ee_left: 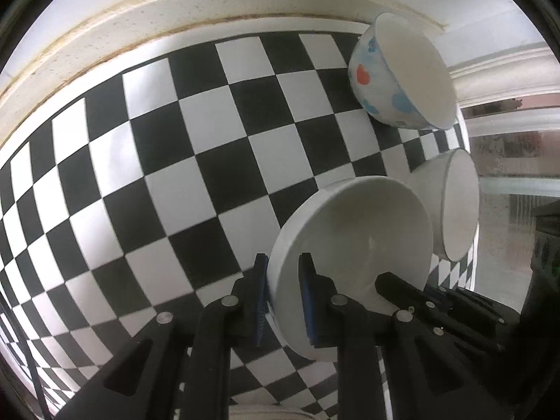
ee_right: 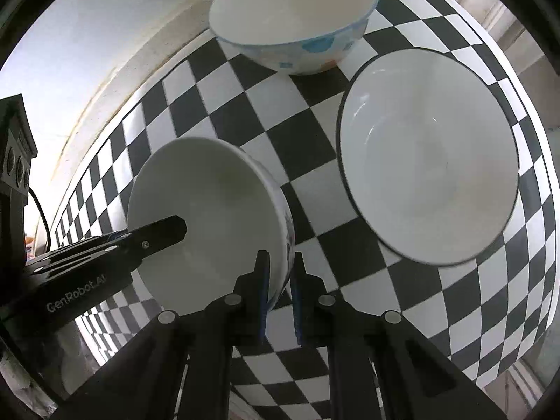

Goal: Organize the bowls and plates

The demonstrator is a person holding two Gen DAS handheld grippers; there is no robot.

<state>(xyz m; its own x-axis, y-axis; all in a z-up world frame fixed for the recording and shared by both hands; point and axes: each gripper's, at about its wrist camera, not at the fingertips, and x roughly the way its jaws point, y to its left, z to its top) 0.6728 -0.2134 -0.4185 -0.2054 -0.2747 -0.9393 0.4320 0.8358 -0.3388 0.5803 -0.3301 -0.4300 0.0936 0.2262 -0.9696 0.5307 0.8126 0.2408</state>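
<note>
A white bowl [ee_left: 353,231] hangs tilted over the checkered table, gripped at opposite sides of its rim. My left gripper [ee_left: 283,269] is shut on the bowl's wall, one blue pad inside and one outside. My right gripper [ee_right: 280,262] clamps the other side of the same bowl [ee_right: 210,210], which has a faint pattern on its outer wall. Each view shows the other gripper's black finger reaching into the bowl. A bowl with blue dots and a red heart [ee_left: 385,80] [ee_right: 297,17] stands near the wall. A wide white bowl with a dark rim [ee_right: 427,157] [ee_left: 451,203] sits beside it.
The black-and-white checkered cloth [ee_left: 175,175] covers the table, and a stained white ledge [ee_left: 140,17] runs along its far side. The table edge [ee_right: 535,210] drops off past the dark-rimmed bowl. A dark box with a cable [ee_right: 14,147] stands at the left.
</note>
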